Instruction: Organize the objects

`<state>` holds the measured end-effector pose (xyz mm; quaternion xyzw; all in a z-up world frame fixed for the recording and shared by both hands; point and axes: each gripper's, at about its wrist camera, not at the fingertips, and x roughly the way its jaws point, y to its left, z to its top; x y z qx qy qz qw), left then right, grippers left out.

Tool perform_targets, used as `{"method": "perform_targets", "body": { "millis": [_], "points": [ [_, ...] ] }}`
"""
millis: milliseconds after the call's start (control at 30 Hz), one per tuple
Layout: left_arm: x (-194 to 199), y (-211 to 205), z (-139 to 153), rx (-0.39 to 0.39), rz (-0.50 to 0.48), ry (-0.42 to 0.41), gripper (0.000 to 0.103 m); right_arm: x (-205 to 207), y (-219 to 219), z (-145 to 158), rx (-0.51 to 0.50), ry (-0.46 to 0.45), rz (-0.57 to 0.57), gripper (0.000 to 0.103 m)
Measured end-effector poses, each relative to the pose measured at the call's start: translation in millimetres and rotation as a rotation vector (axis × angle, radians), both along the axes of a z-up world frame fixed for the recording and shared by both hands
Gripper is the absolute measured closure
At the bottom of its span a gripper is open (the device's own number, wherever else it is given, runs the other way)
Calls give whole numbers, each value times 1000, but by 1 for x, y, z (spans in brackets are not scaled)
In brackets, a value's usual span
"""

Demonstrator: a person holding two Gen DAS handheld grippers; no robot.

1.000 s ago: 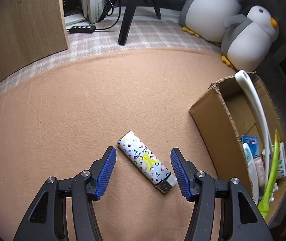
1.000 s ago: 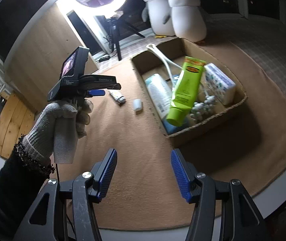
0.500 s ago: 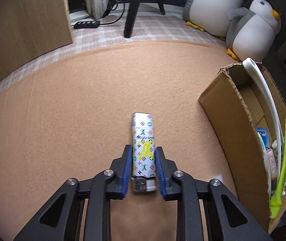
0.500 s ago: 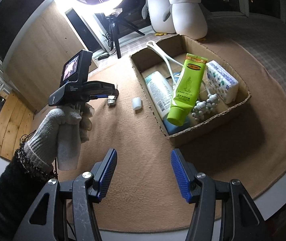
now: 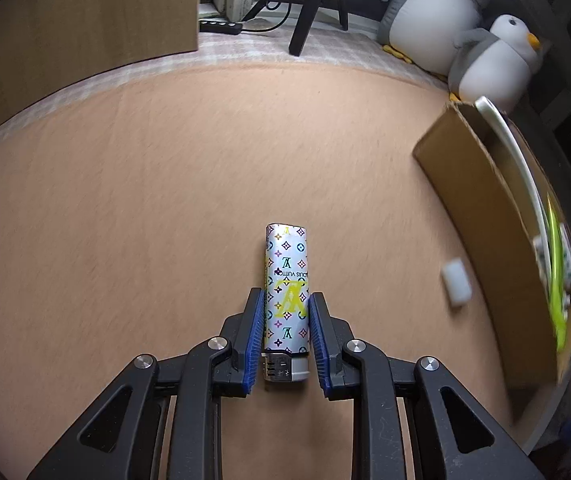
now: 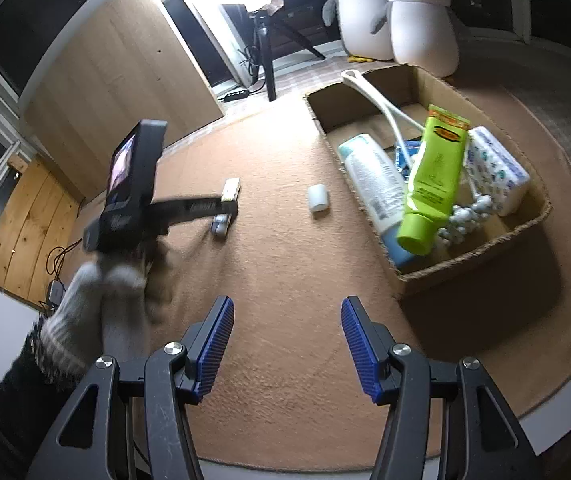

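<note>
- Glossy lighter [image 5: 287, 292]: light, stiff, likely slippery; left gripper [image 5: 285, 332] fingers clamp its lower sides, near the metal head.
- Right gripper [image 6: 287, 344] fingers stand wide, empty.
- Box [image 6: 473, 258] sits near.

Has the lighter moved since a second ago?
Yes. The lighter, now clamped in the left gripper, has been carried toward the small white cap and cardboard box.

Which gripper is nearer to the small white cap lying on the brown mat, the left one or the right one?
Left. The left gripper, shut on the lighter, is just beside the white cap. The right gripper hangs open, farther back over the mat.
</note>
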<state>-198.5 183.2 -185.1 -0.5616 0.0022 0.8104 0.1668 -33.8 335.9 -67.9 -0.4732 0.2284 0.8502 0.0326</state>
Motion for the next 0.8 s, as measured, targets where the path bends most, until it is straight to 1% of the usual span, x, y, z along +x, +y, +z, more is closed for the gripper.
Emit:
{"method": "perform_targets", "body": {
  "millis": [200, 533, 800],
  "points": [
    [31, -36, 1, 24, 22, -12, 79, -17, -14, -8, 10, -7, 28, 51],
    [76, -81, 0, 15, 36, -8, 79, -50, -40, -25, 17, -23, 92, 51],
    [90, -108, -1, 57, 53, -22, 79, -79, -67, -41, -30, -50, 145, 51]
  ]
}}
